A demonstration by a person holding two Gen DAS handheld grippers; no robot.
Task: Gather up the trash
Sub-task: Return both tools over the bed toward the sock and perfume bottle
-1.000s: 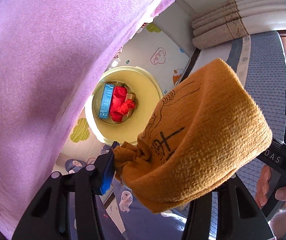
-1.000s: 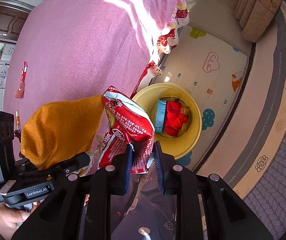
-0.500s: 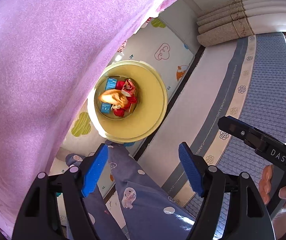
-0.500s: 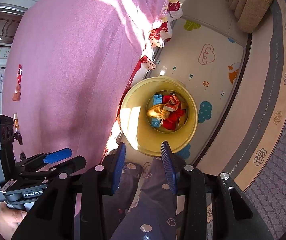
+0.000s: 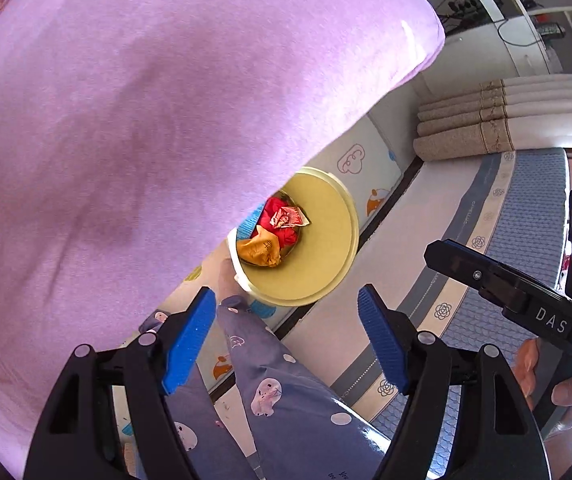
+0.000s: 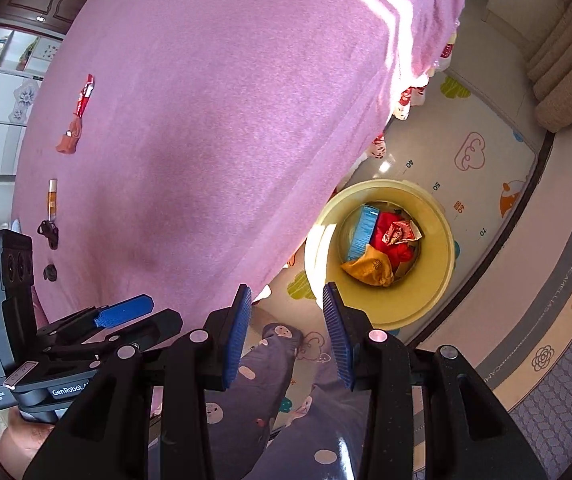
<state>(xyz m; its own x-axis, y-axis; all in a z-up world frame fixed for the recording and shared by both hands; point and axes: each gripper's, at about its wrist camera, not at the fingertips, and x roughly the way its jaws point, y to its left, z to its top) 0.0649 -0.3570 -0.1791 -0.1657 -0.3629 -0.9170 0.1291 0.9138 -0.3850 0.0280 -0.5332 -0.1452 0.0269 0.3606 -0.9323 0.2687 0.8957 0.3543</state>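
Looking down past my left gripper (image 5: 283, 338) and right gripper (image 6: 288, 332), I see the yellow bin (image 6: 438, 292) on the floor beside the pink-covered bench (image 6: 213, 120). Inside the bin lie an orange pouch (image 6: 370, 268), a crumpled red wrapper (image 6: 400, 232), a red bag (image 6: 386, 222) and a blue box (image 6: 362, 232). My left jaws stand wide and hold nothing; my right jaws stand narrower, also with nothing between them.

Tablecloth (image 6: 225, 120): matt, napped pink cloth. Bin (image 6: 438, 292): smooth yellow plastic. Inside, crumpled orange fabric bag (image 6: 370, 268), glossy red wrapper (image 6: 400, 232).
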